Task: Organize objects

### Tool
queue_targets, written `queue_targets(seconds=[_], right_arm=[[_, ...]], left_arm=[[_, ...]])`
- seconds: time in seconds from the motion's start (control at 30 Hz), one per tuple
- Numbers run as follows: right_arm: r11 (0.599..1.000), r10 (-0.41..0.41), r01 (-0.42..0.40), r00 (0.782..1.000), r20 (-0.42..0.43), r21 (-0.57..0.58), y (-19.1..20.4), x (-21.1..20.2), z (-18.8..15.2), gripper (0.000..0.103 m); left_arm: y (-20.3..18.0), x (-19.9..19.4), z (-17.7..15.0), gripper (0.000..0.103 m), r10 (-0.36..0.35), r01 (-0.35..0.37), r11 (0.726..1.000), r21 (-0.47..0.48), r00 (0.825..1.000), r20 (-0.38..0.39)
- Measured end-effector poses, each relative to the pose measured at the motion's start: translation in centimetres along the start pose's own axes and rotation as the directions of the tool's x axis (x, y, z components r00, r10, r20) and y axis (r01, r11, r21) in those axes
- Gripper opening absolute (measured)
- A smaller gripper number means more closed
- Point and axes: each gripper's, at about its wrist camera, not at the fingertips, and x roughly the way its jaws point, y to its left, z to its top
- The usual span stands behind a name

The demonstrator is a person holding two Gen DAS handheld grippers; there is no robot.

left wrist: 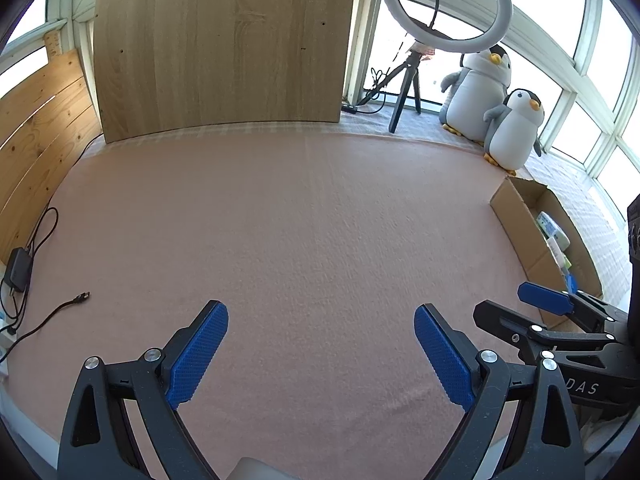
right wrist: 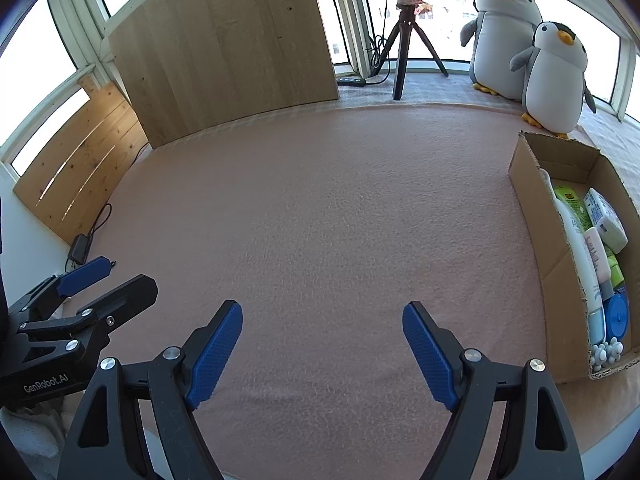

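Both claws, left claw (left wrist: 320, 354) and right claw (right wrist: 322, 350), hover wide and empty above the pink desk (right wrist: 320, 208); toiletries (right wrist: 592, 248) already lie packed in the cardboard box (right wrist: 560, 280) at right, suggesting sorting is finished.

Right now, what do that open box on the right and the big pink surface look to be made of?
Box: brown corrugated cardboard, matte; its cut edges and folded flaps show it. Pink surface: seemingly a soft fleece or felt-like cloth, matte, with a fuzzy nap.
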Motion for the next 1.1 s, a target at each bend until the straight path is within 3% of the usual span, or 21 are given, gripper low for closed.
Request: queue_targets(seconds=[0.57,1.1], right_arm=[[1.000,-0.003,0.003,1.000,-0.014,0.026,-1.1,0.3,-0.3,0.080],[0.999,-0.009,0.011,0.999,-0.053,0.041,-1.6,1.9,-0.1,0.080]], left_arm=[[-0.7,0.4,0.0,0.096,0.000,0.000,1.000,0.027,1.000,0.009],[0.0,2.5,0.2,0.096,0.015,-0.015,1.000,0.011,0.999,-0.030]])
